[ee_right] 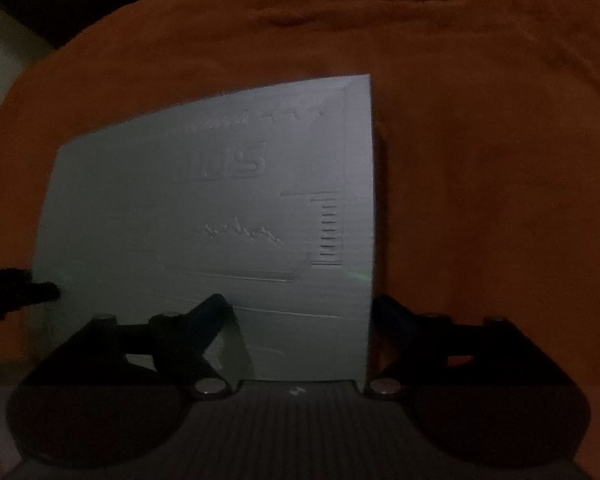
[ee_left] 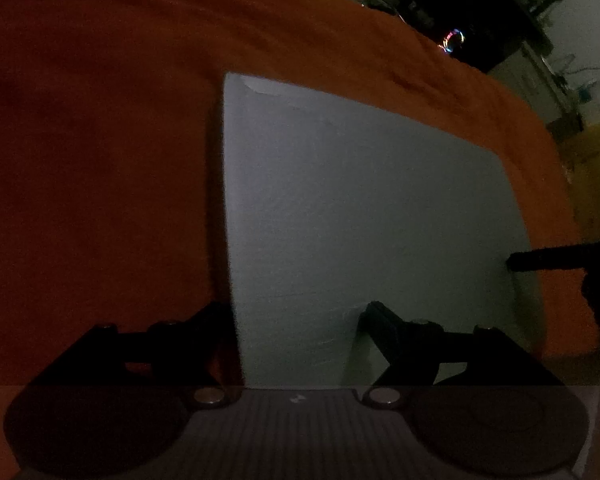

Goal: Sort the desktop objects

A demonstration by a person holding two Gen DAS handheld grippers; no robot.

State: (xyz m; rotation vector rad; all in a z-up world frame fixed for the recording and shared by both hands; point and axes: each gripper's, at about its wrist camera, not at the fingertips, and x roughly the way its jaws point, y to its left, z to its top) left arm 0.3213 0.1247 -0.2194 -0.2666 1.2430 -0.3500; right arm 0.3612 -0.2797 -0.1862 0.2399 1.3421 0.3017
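While both views are dim, the left gripper (ee_left: 296, 320) stands wide astride the left edge of a pale grey flat panel (ee_left: 360, 208) – pads apart from it. The right gripper (ee_right: 300, 312) straddles the panel's right edge, equally wide. Beyond, the panel lies on orange cloth (ee_right: 480, 140) – rumpled farther off.

everything's super dim and smeary, so the raised lettering on the pale flat board (ee_right: 220, 208) is unreadable, the room clutter (ee_left: 480, 4) at 1 o'clock is just blur, and a dark finger-like shape (ee_left: 548, 260) at 3 o'clock is cut off by the edge.
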